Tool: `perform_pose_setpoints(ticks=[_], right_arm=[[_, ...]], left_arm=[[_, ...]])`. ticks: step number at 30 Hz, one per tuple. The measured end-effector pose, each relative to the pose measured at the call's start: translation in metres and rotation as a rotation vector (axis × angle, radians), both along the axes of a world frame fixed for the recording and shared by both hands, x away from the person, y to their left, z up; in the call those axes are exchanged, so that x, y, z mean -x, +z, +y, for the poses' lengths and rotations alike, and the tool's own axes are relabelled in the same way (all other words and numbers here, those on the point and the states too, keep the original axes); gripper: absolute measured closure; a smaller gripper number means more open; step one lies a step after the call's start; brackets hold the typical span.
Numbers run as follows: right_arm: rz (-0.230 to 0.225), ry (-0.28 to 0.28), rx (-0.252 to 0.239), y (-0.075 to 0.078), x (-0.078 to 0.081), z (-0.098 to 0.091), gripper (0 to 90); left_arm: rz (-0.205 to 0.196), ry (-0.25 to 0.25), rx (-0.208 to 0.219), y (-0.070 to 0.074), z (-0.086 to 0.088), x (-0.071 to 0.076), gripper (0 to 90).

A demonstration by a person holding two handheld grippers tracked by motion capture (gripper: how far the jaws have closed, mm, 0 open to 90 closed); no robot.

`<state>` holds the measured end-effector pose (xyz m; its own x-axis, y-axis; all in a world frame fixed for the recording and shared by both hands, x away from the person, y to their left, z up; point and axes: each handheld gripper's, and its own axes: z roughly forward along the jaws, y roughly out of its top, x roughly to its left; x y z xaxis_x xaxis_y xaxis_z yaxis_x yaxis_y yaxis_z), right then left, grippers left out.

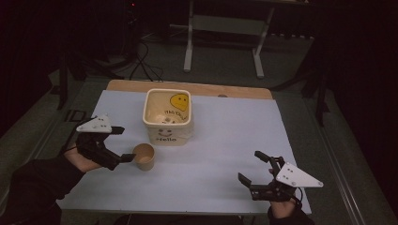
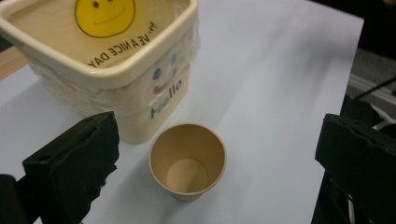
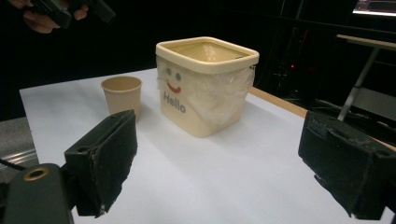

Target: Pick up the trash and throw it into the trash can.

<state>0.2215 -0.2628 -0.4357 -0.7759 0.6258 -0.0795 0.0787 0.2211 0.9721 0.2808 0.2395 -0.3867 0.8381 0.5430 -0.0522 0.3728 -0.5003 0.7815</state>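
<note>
Landmark: square cream plastic bin [image 1: 167,117], glossy, lined with crinkled clear film, "Hello" face printed on its wall.
Cup: small round tan paper cup [image 1: 144,156], matte, upright, empty, just beside the bin's front-left corner.
Left gripper [image 1: 121,144]: jaws spread wide, left of the cup, one tip close to its rim.
Right gripper [image 1: 252,168]: jaws wide, holding nothing, well apart from the bin, front-right of it.
Surface: smooth pale sheet [image 1: 225,140] under the bin.

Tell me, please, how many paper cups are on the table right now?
1. The paper cup stands upright and empty just in front of the cream bin, close to the left gripper, whose jaws are open. The bin's inside is only partly visible, so another could be hidden there.
</note>
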Motion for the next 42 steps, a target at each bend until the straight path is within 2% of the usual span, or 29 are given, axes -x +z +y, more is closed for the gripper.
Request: perform_pose_setpoints(ticks=[4, 5, 6, 13, 19, 20, 23, 29, 30, 35, 36, 37, 41, 42], right_arm=[[-0.001, 0.001, 0.0, 0.0, 0.0, 0.001, 11.4], [0.0, 0.002, 0.002, 0.0, 0.0, 0.001, 11.4], [0.0, 0.002, 0.002, 0.0, 0.0, 0.001, 11.4], [0.005, 0.007, 0.013, -0.001, -0.001, 0.002, 11.4], [0.008, 0.009, 0.018, -0.002, -0.001, 0.003, 11.4], [0.009, 0.008, 0.018, -0.002, -0.001, 0.003, 11.4], [0.01, 0.01, 0.021, -0.002, -0.001, 0.004, 11.4], [0.011, 0.01, 0.023, -0.003, -0.001, 0.004, 11.4], [0.01, 0.008, 0.025, -0.003, -0.001, 0.005, 11.4], [0.003, 0.0, 0.019, -0.003, -0.001, 0.005, 11.4], [0.0, 0.001, 0.017, -0.003, -0.001, 0.005, 11.4], [0.002, 0.0, 0.017, -0.003, -0.001, 0.005, 11.4], [0.008, 0.002, 0.018, -0.004, -0.002, 0.005, 11.4], [0.01, 0.003, 0.02, -0.004, -0.002, 0.005, 11.4]], left_arm=[[0.003, -0.01, -0.034, 0.002, -0.004, -0.004, 0.4], [0.009, -0.01, -0.056, 0.003, -0.006, -0.007, 0.4], [0.009, -0.01, -0.056, 0.003, -0.006, -0.007, 0.4], [0.052, -0.034, -0.135, 0.002, -0.014, -0.016, 0.4], [0.074, -0.047, -0.161, -0.001, -0.017, -0.02, 0.4], [0.092, -0.057, -0.165, -0.001, -0.017, -0.021, 0.4], [0.105, -0.059, -0.183, -0.002, -0.018, -0.023, 0.4], [0.117, -0.071, -0.231, -0.007, -0.023, -0.027, 0.4], [0.13, -0.087, -0.24, -0.009, -0.025, -0.029, 0.4], [0.155, -0.102, -0.272, -0.015, -0.03, -0.032, 0.4], [0.148, -0.098, -0.279, -0.017, -0.032, -0.033, 0.4], [0.161, -0.11, -0.282, -0.018, -0.033, -0.034, 0.4], [0.17, -0.124, -0.292, -0.022, -0.036, -0.037, 0.4], [0.165, -0.127, -0.307, -0.025, -0.039, -0.038, 0.4]])
